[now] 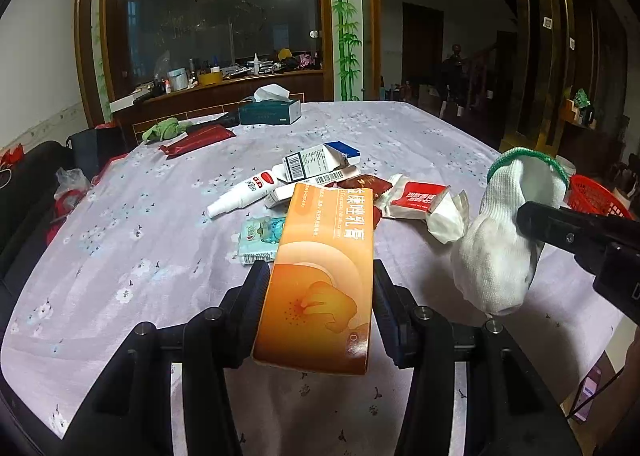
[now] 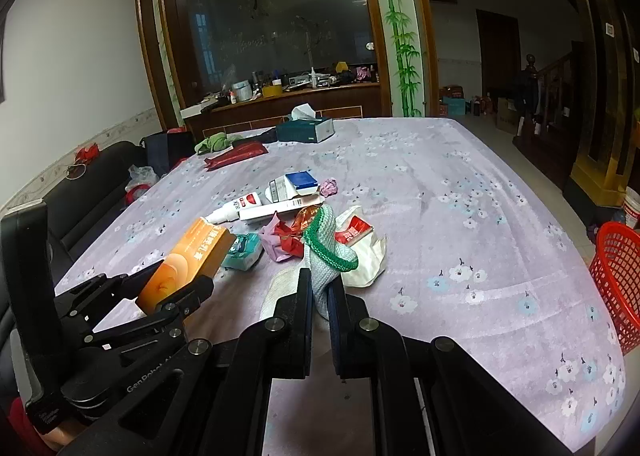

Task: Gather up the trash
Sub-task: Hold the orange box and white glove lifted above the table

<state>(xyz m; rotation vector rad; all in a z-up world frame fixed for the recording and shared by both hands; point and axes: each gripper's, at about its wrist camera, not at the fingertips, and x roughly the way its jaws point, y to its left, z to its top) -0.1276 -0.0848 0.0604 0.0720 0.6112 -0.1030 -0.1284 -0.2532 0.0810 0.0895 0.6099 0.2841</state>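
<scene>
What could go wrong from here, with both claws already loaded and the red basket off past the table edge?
1. The left claw grips the orange box only near its lower end; most of its length sticks out forward, so a swing could lever it loose.
2. The white glove hangs limp from the right claw and may snag the torn tissue packet beside it.
3. The red basket sits beyond the table edge, so a short drop could miss.

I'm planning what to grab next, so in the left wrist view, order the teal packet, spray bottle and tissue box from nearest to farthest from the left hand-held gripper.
1. Teal packet, just ahead, left.
2. Spray bottle, mid-table.
3. Tissue box, far edge.
</scene>
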